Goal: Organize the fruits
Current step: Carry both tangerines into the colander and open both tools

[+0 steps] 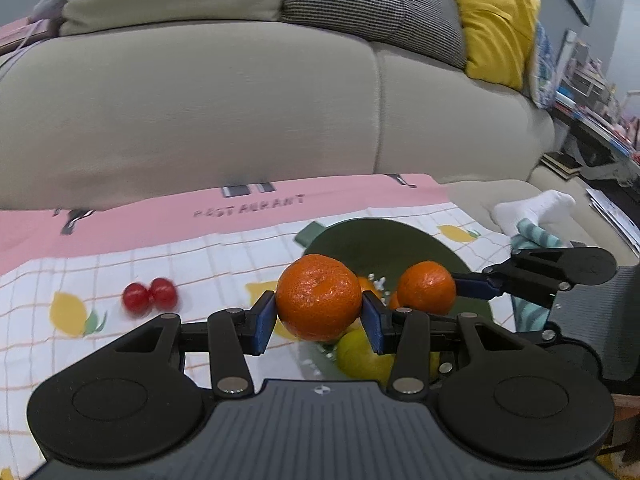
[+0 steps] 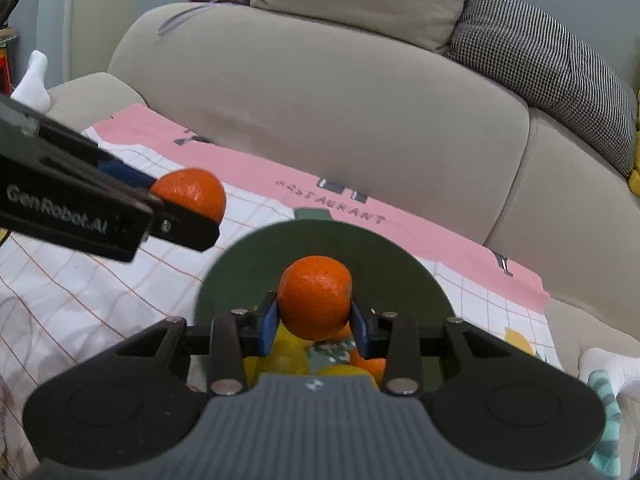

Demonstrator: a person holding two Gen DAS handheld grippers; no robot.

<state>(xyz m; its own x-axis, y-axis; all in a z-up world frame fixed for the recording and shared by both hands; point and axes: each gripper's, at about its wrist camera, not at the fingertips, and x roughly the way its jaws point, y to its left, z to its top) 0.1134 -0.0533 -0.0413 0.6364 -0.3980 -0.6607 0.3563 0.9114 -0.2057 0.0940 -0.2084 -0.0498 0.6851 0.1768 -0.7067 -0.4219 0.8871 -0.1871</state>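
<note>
The left gripper point(image 1: 319, 322) had its blue-padded jaws closed partway on a large round orange mandarin with dimpled peel point(image 1: 319, 297), the pads pressing its two sides so the fruit sat lifted between them. The right gripper point(image 2: 313, 326) held a smaller round orange mandarin point(image 2: 315, 304) the same way, its jaws set narrower and clamped on the fruit — in the left wrist view this second gripper reached in from the right of the left jaws, its fruit just beside the larger one.

Below and just beyond both pairs of jaws lay a dark green round bowl point(image 2: 320, 240) on a white checked cloth with yellow lemon prints and a pink printed border point(image 1: 200, 248). Inside the bowl, directly under the jaws, were yellow lemon-like fruits point(image 1: 360, 356) and more orange pieces point(image 2: 370, 364), partly hidden by the gripper bodies. The smaller mandarin hung over the bowl; the larger one hung at the bowl's near-left edge, as the right wrist view showed it to the left of the rim.

To the left of the left jaws, well apart from the bowl, two small red round cherry tomatoes point(image 1: 150, 295) lay touching each other on the cloth.

Beyond the cloth stood a beige upholstered sofa point(image 1: 240, 100) — with a houndstooth cushion point(image 1: 372, 0) and a yellow cushion point(image 1: 494, 24) on it.
</note>
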